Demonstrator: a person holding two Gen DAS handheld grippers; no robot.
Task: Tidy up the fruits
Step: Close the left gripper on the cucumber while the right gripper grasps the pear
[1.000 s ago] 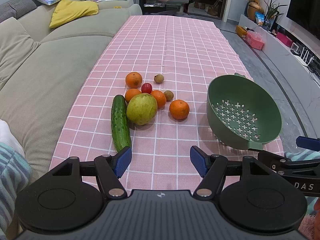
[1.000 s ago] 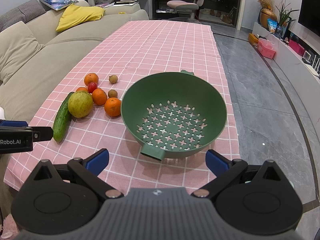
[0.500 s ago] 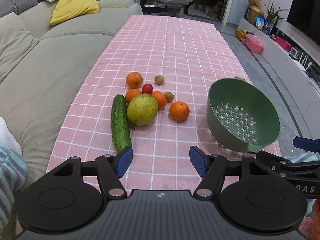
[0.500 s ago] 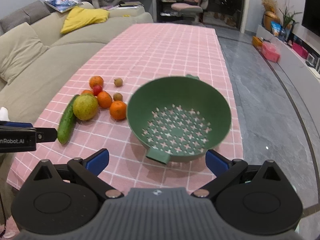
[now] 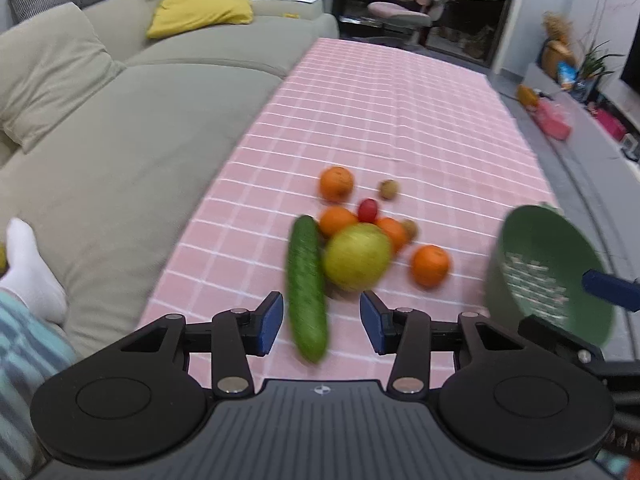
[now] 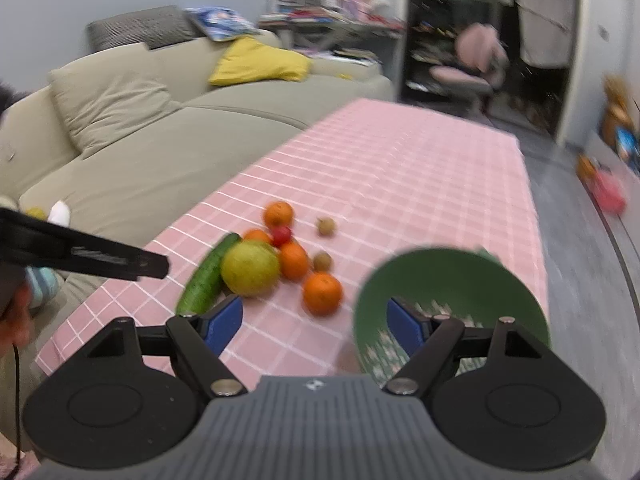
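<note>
Jaws of both left gripper (image 5: 322,328) and right gripper (image 6: 314,326), angled down, have just been narrowing, empty.

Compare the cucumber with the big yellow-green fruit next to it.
The cucumber is long, narrow and dark green; the yellow-green fruit is round, bulkier and paler. The cucumber lies lengthwise and reaches nearer the camera; the fruit sits among the oranges. Both rest side by side on the pink checked cloth.

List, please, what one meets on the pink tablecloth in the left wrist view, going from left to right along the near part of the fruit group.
cucumber → large yellow-green fruit → nearest orange → green colander
</note>
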